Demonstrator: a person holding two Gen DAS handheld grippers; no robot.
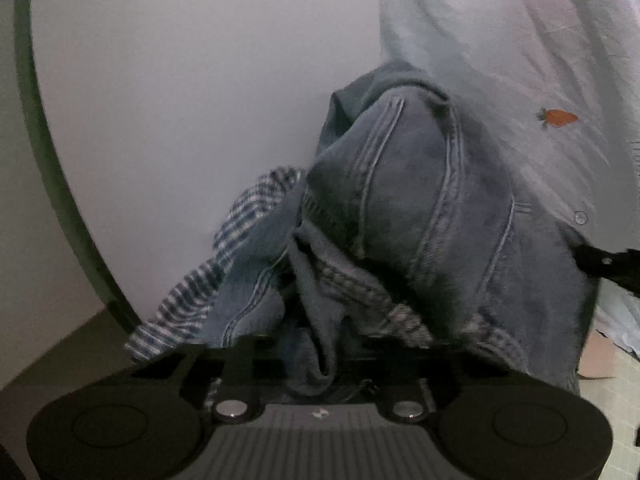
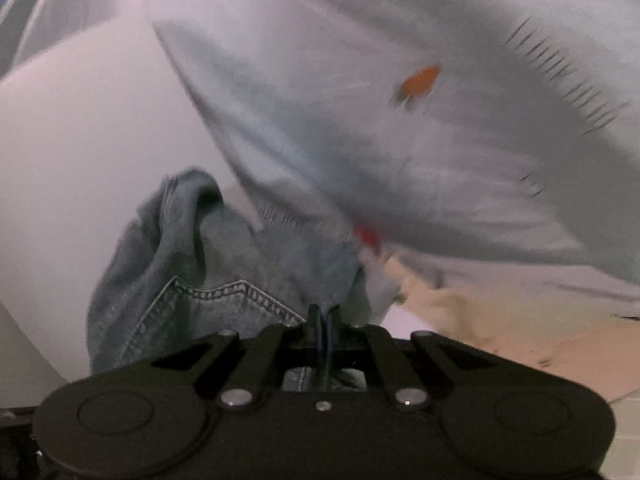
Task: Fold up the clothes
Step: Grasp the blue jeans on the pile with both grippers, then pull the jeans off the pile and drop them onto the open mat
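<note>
Both grippers have pinched the denim jeans (image 1: pixel 400 208), bunched at lower centre of each view: the left gripper (image 1: pixel 320 364) and right gripper (image 2: pixel 322 332) are pressed together on cloth. Next, I judge, lift and spread them flat on the white bench (image 1: pixel 180 100). A pale shirt (image 2: pixel 400 120) lies upper right; tiled floor (image 1: pixel 616 364) shows at lower right.

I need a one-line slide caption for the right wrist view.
Right tool shut on blue jeans, beside a pale shirt with an orange carrot motif.
</note>
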